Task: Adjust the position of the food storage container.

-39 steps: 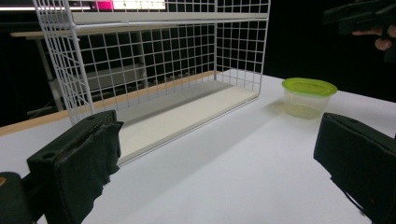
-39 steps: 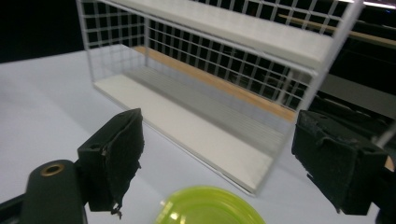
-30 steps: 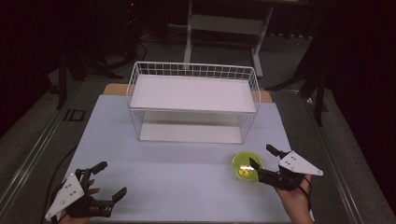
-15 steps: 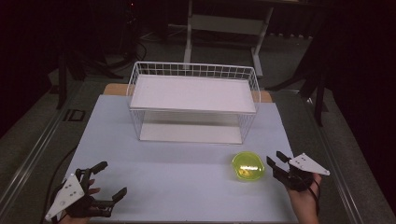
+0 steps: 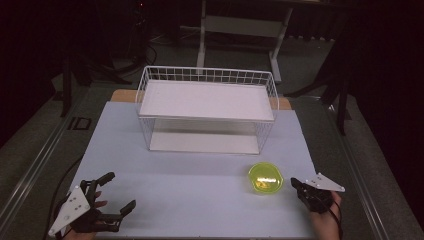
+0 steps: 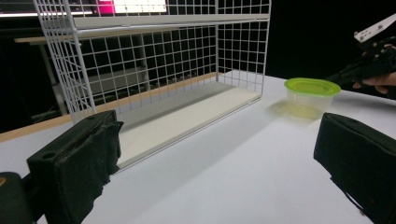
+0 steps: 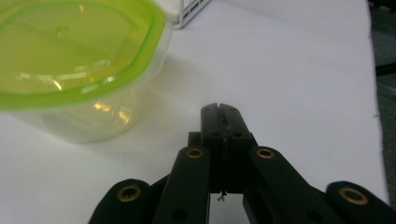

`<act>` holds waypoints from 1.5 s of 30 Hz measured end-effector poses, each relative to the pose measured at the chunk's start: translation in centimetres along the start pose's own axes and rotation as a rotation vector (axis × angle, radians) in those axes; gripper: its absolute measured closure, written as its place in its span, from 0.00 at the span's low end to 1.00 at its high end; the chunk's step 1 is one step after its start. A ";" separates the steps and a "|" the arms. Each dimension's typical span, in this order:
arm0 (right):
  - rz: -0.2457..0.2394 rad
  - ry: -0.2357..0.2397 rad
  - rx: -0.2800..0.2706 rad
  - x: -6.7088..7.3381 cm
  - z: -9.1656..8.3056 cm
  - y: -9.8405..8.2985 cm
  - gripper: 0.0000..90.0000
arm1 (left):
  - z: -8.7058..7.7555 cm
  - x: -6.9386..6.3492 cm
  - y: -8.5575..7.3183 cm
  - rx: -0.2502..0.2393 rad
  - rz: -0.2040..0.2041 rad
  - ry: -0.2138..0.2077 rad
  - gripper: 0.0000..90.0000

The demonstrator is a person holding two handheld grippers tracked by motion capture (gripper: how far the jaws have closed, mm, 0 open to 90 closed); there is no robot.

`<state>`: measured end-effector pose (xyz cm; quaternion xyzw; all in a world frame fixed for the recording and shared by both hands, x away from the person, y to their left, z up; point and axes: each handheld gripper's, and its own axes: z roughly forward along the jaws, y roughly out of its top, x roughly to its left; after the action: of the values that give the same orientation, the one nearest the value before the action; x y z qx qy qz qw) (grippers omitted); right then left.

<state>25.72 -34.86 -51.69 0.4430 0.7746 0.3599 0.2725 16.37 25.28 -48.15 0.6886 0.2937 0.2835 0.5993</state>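
The tub (image 5: 265, 178) sits just left of the clenched, empty right claw (image 5: 298, 187), way closer than the released left claw (image 5: 119, 194).

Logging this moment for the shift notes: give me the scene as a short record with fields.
container: clear tub with green lid, lid on, standing on the white table
rack: white wire shelf rack, behind the container
right hand-held gripper: jaws shut on nothing, tips beside the container, not touching it
left hand-held gripper: jaws open, nothing between them, far from the container
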 end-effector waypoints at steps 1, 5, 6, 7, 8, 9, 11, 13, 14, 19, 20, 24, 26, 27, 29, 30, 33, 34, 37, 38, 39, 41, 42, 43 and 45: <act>0.003 0.005 0.006 0.1 0.2 -0.2 1.00 | 0.0 0.0 0.0 0.001 0.000 0.000 0.02; 0.015 0.026 0.013 0.2 0.6 -0.5 1.00 | 0.0 0.0 0.0 -0.001 -0.001 0.001 0.02; 0.022 0.038 0.015 0.3 0.7 -0.5 1.00 | 0.0 0.0 0.0 -0.001 0.000 0.002 0.02; 0.023 0.047 0.018 0.4 0.8 -0.5 1.00 | 0.0 0.0 0.0 0.000 0.001 0.002 0.02; 0.016 0.052 0.021 0.5 0.9 -0.5 1.00 | 0.0 0.0 0.0 0.001 0.001 0.002 0.02; 0.015 0.059 0.024 0.6 1.0 -0.5 1.00 | 0.0 0.0 0.0 0.000 0.001 0.003 0.02; 0.015 0.077 0.026 0.8 1.3 -0.3 1.00 | 0.0 0.0 0.0 -0.002 -0.002 0.003 0.02; 0.008 0.086 0.030 1.0 1.5 -0.2 1.00 | 0.0 0.0 0.0 -0.002 0.000 0.003 0.02; 0.005 0.095 0.034 1.1 1.6 -0.1 1.00 | 0.0 0.0 0.0 -0.001 0.000 0.004 0.02; -0.019 0.132 0.052 1.9 2.4 0.4 1.00 | 0.0 0.0 0.0 -0.001 0.001 0.003 0.02; -0.020 0.140 0.053 2.0 2.5 0.5 1.00 | 0.0 0.0 0.0 -0.001 0.000 0.004 0.02; -0.034 0.185 0.062 3.0 3.0 0.8 1.00 | 0.0 0.0 0.0 0.001 0.001 0.004 0.02; -0.054 0.203 0.068 3.6 3.2 1.0 1.00 | 0.0 0.0 0.0 0.002 0.001 0.003 0.02; -0.064 0.212 0.072 3.9 3.3 1.1 1.00 | 0.0 0.0 0.0 0.002 0.001 0.003 0.02; -0.079 0.228 0.074 4.5 3.6 1.3 1.00 | 0.0 0.0 0.0 0.003 0.004 0.003 0.02; -0.087 0.235 0.073 4.8 3.7 1.5 1.00 | 0.0 0.0 0.0 0.002 0.004 0.003 0.02; -0.105 0.253 0.077 5.4 4.0 1.8 1.00 | 0.0 0.0 0.0 0.004 0.004 0.003 0.02; -0.100 0.260 0.079 5.4 4.0 1.9 1.00 | 0.0 0.0 0.0 0.005 0.004 0.003 0.02; -0.097 0.250 0.073 5.2 4.2 2.2 1.00 | 0.0 0.0 0.0 0.003 0.004 0.003 0.02; -0.092 0.250 0.071 5.1 4.2 2.3 1.00 | 0.0 0.0 0.0 0.004 0.004 0.003 0.02; -0.093 0.244 0.071 5.0 4.3 2.4 1.00 | 0.0 0.0 0.0 0.005 0.004 0.004 0.02; -0.081 0.247 0.066 4.9 4.4 2.7 1.00 | 0.0 0.0 0.0 0.005 0.004 0.003 0.02; -0.082 0.248 0.066 4.9 4.5 2.8 1.00 | 0.0 0.0 0.0 0.005 0.005 0.003 0.02; -0.085 0.249 0.065 5.0 4.6 2.9 1.00 | 0.0 0.0 0.0 0.004 0.006 0.003 0.02; -0.085 0.252 0.066 5.1 4.7 3.1 1.00 | 0.0 0.0 0.0 0.002 0.005 0.002 0.02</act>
<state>28.39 -27.76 -52.55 0.3697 0.8322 0.3753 0.1732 16.34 25.28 -48.12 0.6897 0.2931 0.2855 0.5974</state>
